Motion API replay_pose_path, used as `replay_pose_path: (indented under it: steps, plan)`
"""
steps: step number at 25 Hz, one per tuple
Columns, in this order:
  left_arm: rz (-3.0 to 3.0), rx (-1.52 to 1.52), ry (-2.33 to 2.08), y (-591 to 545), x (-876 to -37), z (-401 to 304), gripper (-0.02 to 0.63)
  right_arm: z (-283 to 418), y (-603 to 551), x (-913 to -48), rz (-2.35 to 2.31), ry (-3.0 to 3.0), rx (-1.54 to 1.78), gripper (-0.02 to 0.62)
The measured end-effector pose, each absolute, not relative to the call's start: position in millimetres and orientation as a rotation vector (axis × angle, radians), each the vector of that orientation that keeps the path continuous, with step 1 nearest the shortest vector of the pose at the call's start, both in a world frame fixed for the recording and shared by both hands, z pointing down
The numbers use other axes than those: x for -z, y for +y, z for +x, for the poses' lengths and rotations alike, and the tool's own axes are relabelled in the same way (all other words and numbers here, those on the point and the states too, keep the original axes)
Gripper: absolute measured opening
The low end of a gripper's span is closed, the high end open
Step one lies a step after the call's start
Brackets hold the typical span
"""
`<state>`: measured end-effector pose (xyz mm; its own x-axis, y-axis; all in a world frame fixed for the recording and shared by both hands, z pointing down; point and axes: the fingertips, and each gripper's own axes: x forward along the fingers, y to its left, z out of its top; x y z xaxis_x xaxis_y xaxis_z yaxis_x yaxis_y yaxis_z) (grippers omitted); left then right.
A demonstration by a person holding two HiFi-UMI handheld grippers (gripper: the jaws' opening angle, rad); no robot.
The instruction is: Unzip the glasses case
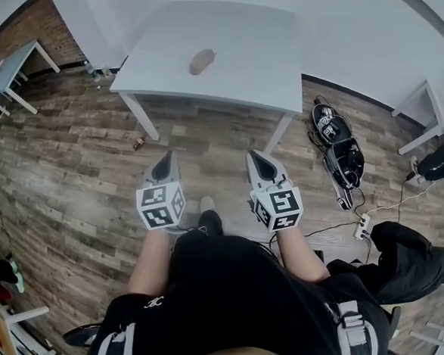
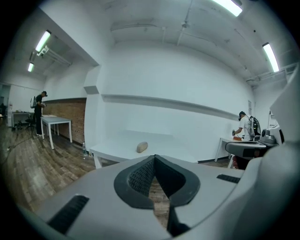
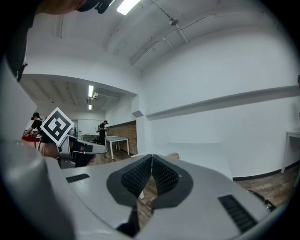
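Note:
A small tan glasses case [image 1: 202, 61] lies on the white table [image 1: 252, 76], near its middle. In the left gripper view the glasses case [image 2: 142, 147] shows far ahead, just above the jaw tips. My left gripper [image 1: 168, 160] and right gripper [image 1: 259, 162] are both held over the wooden floor, short of the table's near edge and well apart from the case. Each one is shut with nothing between its jaws. In the right gripper view the right gripper [image 3: 152, 156] points at the table, and only a sliver of the case [image 3: 173, 155] peeps over its jaws.
A dark backpack and gear [image 1: 338, 147] lie on the floor right of the table. A power strip with cables [image 1: 363, 224] sits further right. A small bottle [image 1: 93, 70] stands by the table's left leg. Other white tables [image 1: 9, 75] stand at both sides. People work at distant benches [image 2: 245, 126].

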<state>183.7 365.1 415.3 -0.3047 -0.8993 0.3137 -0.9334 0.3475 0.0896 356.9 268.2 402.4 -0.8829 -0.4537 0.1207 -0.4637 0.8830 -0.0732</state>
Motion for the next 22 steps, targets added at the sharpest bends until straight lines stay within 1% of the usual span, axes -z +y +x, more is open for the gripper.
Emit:
replay_pose_path:
  steps: [7,13,17,22]
  plan:
    - [1.661,-0.116,-2.240,277,-402,101,0.003,268,196,-385,0.717,-2.937,-0.147,0.014]
    - [1.691,-0.120,-2.178,219,-420,26,0.003,180,138,-387,0.745,-2.902,-0.112,0.014]
    - [1.707,-0.096,-2.161,195,-428,-10,0.003,142,119,-390,0.745,-2.875,-0.087,0.014]
    - [1.725,-0.089,-2.135,182,-436,-32,0.003,115,107,-400,0.736,-2.843,-0.075,0.014]
